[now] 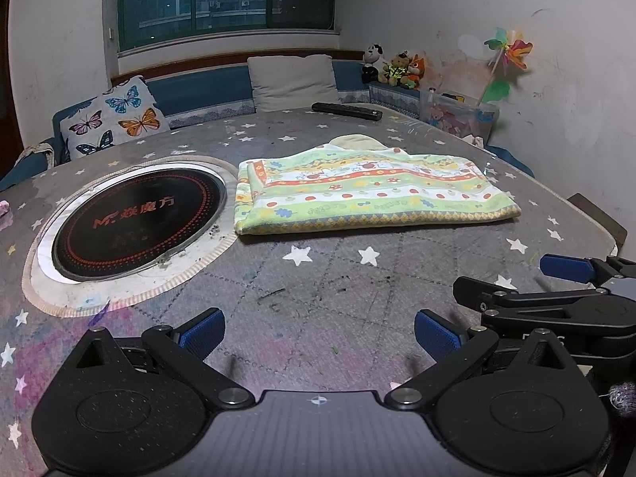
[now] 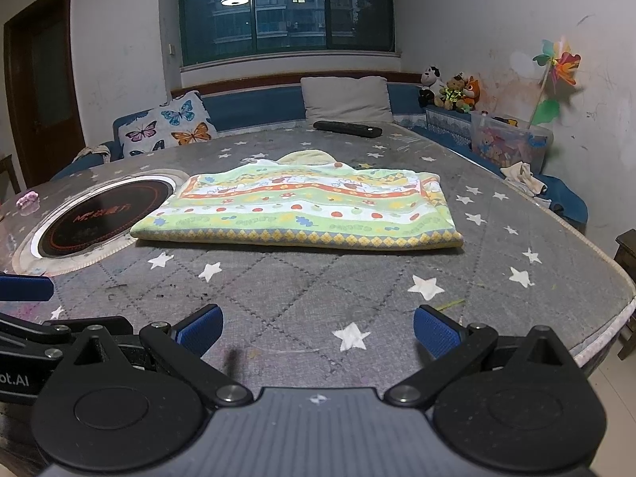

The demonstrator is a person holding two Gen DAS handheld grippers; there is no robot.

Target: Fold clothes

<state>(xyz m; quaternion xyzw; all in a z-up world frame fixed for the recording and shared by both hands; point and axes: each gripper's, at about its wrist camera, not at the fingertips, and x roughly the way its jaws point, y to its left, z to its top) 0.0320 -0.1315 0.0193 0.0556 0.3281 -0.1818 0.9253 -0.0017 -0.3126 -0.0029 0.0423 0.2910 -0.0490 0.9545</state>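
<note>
A green, yellow and orange patterned cloth [image 1: 365, 192] lies folded into a flat rectangle on the grey star-print table [image 1: 318, 278]; it also shows in the right wrist view [image 2: 302, 210]. My left gripper [image 1: 318, 334] is open and empty, low over the table, a short way in front of the cloth. My right gripper [image 2: 318, 334] is open and empty too, beside the left one and in front of the cloth. The right gripper's blue fingers [image 1: 566, 268] show at the right edge of the left wrist view.
A round black induction hob [image 1: 137, 222] is set in the table left of the cloth. A black remote [image 1: 346, 111] lies at the far side. Cushions, plush toys [image 1: 393, 69] and a plastic box [image 1: 457, 115] stand behind. The table edge [image 2: 596, 342] is at the right.
</note>
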